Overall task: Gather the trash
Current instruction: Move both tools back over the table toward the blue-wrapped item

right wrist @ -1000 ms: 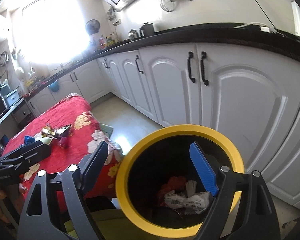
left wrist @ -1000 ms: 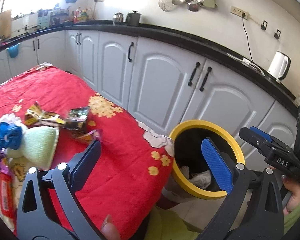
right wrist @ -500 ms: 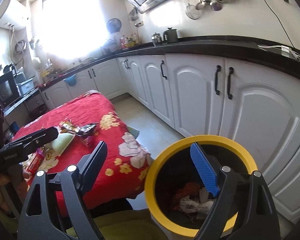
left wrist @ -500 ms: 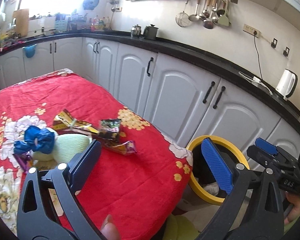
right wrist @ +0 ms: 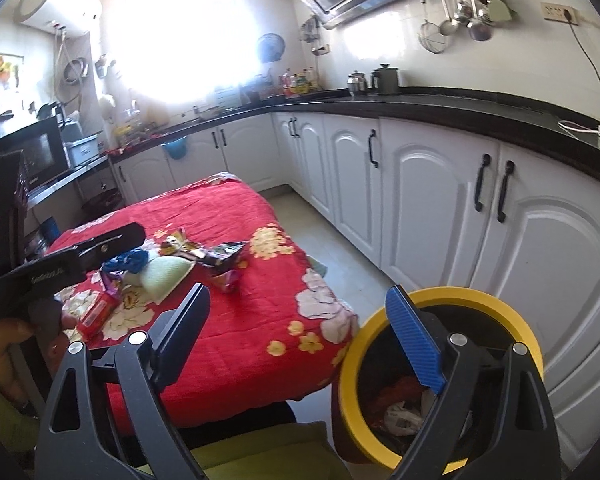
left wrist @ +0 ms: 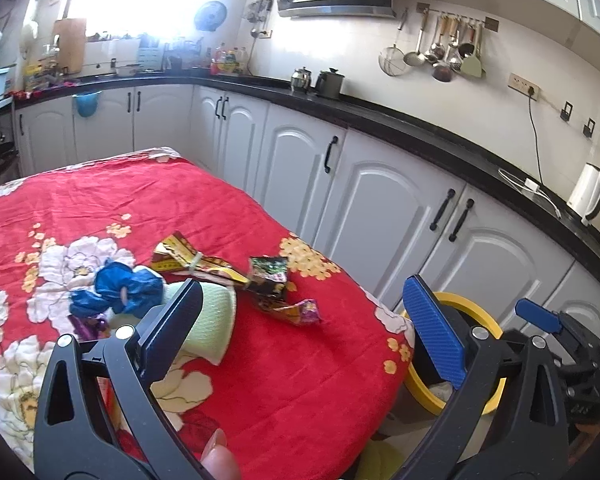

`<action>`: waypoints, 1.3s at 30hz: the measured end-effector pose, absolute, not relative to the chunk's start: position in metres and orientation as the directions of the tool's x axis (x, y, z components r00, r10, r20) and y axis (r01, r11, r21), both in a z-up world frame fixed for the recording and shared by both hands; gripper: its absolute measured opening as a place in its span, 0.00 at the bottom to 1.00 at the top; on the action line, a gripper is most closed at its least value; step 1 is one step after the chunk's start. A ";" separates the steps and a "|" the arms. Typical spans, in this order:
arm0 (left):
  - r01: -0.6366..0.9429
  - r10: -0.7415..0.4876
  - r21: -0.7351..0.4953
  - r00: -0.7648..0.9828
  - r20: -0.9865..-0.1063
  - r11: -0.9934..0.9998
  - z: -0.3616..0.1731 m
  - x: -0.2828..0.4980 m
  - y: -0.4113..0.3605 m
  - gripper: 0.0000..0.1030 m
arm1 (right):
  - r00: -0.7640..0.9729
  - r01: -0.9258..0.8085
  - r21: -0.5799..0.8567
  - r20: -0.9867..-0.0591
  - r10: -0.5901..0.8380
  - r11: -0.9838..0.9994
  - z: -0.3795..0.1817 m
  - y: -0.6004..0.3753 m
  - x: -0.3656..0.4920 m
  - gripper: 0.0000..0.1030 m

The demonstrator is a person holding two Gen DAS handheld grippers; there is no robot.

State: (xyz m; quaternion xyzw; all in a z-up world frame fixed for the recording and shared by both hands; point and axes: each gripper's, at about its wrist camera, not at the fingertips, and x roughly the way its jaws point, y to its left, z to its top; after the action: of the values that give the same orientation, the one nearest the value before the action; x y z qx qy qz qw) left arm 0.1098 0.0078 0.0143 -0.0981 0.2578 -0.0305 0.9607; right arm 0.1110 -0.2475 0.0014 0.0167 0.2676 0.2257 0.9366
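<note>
White cabinets (left wrist: 384, 200) under a black counter (left wrist: 428, 136), sunlit window (right wrist: 180, 32), pale tiled floor (right wrist: 340, 248).

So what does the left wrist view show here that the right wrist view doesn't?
Only the left wrist view shows the white electric kettle on the counter. Only the right wrist view shows the microwave, the wall water heater and the trash lying inside the yellow-rimmed bin. Both show the red floral tablecloth, the wrappers, the blue crumpled piece and the pale green cloth, and both tongs open, empty.
</note>
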 end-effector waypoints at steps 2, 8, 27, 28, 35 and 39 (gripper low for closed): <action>-0.003 -0.098 -0.203 0.869 -0.485 0.979 0.015 0.109 0.013 0.89 | 0.749 -0.428 0.147 -0.495 0.441 0.892 0.002 -0.241 0.111 0.84; -0.044 -0.058 -0.199 0.876 -0.480 0.979 0.016 0.109 0.031 0.89 | 0.732 -0.460 0.137 -0.500 0.462 0.877 0.002 -0.224 0.109 0.84; -0.183 0.035 -0.243 0.860 -0.509 0.952 -0.001 0.115 0.101 0.89 | 0.665 -0.541 0.119 -0.544 0.511 0.832 -0.013 -0.164 0.129 0.84; -0.189 0.039 -0.246 0.859 -0.510 0.951 -0.002 0.115 0.104 0.89 | 0.661 -0.543 0.122 -0.548 0.513 0.831 -0.015 -0.162 0.132 0.84; -0.218 0.067 -0.240 0.855 -0.514 0.946 -0.008 0.121 0.124 0.89 | 0.641 -0.554 0.121 -0.570 0.515 0.823 -0.028 -0.143 0.149 0.84; -0.200 0.067 -0.198 0.844 -0.532 0.960 -0.014 0.129 0.125 0.89 | 0.635 -0.550 0.117 -0.585 0.505 0.827 -0.037 -0.136 0.161 0.84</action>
State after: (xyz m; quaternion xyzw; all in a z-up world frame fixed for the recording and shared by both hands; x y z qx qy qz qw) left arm 0.1295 0.1251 -0.0137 -0.1237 0.2702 0.0700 0.9522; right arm 0.1607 -0.1358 -0.0366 -0.0360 0.3120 0.2919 0.9034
